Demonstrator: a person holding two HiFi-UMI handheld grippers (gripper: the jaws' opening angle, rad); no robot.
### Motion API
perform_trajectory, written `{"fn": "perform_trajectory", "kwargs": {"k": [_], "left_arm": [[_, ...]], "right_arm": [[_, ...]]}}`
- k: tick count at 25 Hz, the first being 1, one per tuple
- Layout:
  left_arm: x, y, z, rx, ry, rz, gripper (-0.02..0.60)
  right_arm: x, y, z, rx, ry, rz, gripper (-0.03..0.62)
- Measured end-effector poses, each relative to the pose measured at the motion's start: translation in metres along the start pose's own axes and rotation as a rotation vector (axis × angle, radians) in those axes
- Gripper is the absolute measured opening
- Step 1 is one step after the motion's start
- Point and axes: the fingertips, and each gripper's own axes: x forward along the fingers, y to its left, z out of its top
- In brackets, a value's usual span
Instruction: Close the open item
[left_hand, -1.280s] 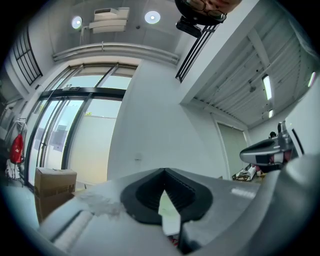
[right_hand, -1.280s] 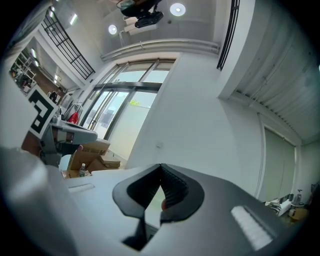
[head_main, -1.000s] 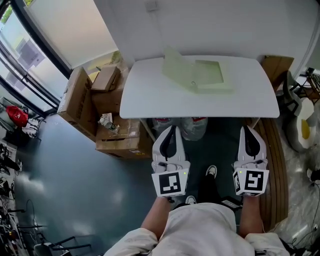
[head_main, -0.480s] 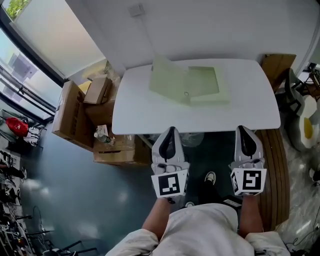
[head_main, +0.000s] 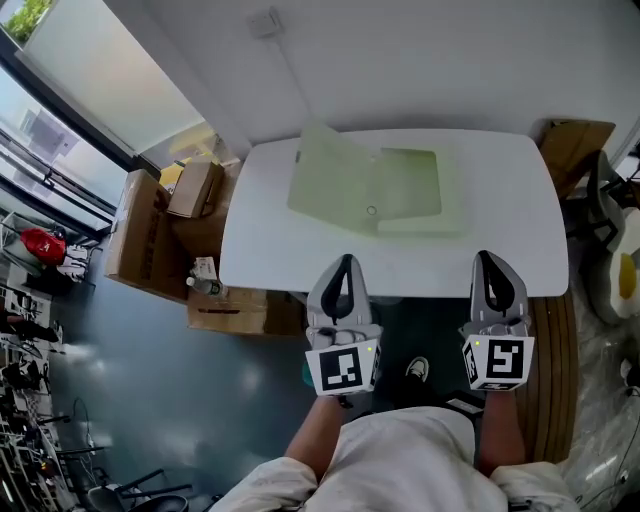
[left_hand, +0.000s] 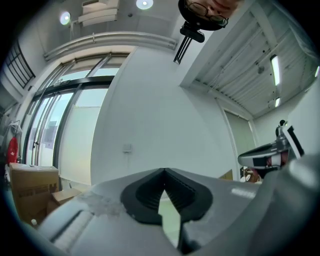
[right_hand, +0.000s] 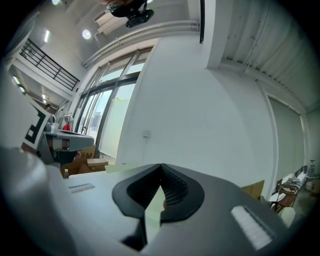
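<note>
The white tabletop (head_main: 500, 230) carries a pale green folder (head_main: 410, 195) toward its far edge, with its flap (head_main: 325, 180) raised on the left. The folder looks light, thin and bendy, so push the flap's free edge over. The left gripper (head_main: 343, 262) and right gripper (head_main: 490, 258) hover at the tabletop's near edge, fingers together and empty. Only the head view shows the flap. The 2 gripper views catch just green slivers.

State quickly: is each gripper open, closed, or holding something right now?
Left gripper: closed, holding nothing.
Right gripper: closed, holding nothing.
</note>
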Motion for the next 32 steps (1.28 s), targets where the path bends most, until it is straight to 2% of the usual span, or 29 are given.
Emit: {"fn": "perform_trajectory", "kwargs": {"k": [8,14,23,32], "left_arm": [[0.06,0.003,0.01,0.043,-0.007,0.082,0.001],[0.073,0.007,0.016,0.053,-0.013,0.118,0.002],[0.095,0.041,0.004,0.039,-0.026,0.143,0.002],[0.109,0.105,-0.016,0.047,-0.021,0.192,0.001]], "right_arm": [[0.065,-0.05,0.0,0.024,-0.031,0.024,0.002],[0.087,-0.062,0.009,0.018,-0.075,0.042,0.002],[0.121,-0.03,0.006,0.004,-0.063,0.081,0.002],[0.172,0.017,0.016,-0.031,-0.071,0.143,0.002]]}}
